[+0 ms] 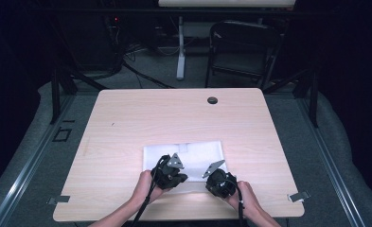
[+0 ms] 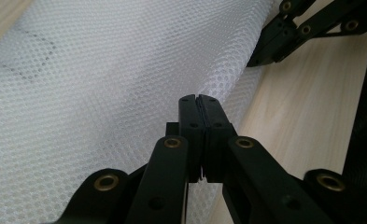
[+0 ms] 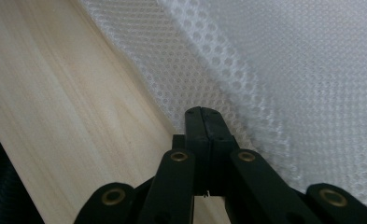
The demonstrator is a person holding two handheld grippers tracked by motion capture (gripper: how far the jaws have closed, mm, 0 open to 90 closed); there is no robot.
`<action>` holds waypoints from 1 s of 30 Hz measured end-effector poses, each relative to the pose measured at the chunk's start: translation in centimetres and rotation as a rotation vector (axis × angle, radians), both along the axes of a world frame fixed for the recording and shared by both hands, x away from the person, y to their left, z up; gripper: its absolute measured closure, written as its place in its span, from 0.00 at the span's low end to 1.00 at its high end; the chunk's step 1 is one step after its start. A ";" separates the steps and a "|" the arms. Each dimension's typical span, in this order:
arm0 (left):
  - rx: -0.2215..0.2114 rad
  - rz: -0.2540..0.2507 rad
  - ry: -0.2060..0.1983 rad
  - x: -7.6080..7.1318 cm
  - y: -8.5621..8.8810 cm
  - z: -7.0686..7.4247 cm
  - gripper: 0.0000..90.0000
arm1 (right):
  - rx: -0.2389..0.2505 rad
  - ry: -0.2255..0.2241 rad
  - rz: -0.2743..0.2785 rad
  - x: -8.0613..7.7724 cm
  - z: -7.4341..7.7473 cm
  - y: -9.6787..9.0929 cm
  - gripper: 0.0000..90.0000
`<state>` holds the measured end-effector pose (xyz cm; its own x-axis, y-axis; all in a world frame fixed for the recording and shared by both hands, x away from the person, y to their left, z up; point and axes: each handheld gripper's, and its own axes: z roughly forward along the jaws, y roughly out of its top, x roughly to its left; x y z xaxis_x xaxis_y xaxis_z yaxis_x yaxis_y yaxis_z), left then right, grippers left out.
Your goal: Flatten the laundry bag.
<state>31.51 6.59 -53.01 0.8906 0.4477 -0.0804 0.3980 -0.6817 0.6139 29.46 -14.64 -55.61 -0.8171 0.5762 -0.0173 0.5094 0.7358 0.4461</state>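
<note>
A white mesh cloth lies flat on the near middle of the wooden table. Both grippers sit at its near edge, each held in a hand. My left gripper is at the cloth's near left corner. In the left gripper view the jaws are pressed together on the mesh, which rises slightly to meet the tips. My right gripper is at the near right corner. In the right gripper view its jaws are shut on the hemmed edge of the mesh.
A dark round grommet sits near the table's far edge. A folding chair and a desk leg stand on the floor behind. Metal clips mark the near corners. The right gripper's linkage shows at the upper right of the left gripper view.
</note>
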 end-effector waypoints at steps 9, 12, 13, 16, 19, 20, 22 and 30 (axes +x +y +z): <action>-0.011 0.013 0.005 0.1 0.2 0.5 0.99 | -0.009 0.009 0.015 -0.7 0.0 0.0 1.00; -0.016 0.012 0.010 -0.1 0.1 0.7 0.99 | -0.015 0.015 0.014 -1.1 0.1 -0.1 1.00; -0.015 0.007 0.011 -0.1 0.1 0.8 0.99 | -0.021 0.021 0.015 -1.2 0.1 -0.1 1.00; -0.020 0.009 0.013 -0.2 0.0 1.0 0.99 | -0.034 0.039 0.005 -1.3 0.2 -0.4 1.00; -0.022 0.016 0.018 -0.2 -0.2 1.2 0.99 | 0.000 -0.026 0.011 -1.5 0.8 -0.5 1.00; -0.022 0.019 0.024 -0.1 -0.2 1.4 0.99 | 0.026 -0.056 0.008 -1.6 0.9 -0.3 1.00; -0.024 0.025 0.022 0.0 -0.2 1.6 0.99 | 0.042 -0.088 0.025 -1.6 1.0 0.4 1.00; -0.032 0.043 0.014 0.6 0.2 2.1 0.99 | 0.000 -0.028 0.051 -1.2 -0.1 1.2 1.00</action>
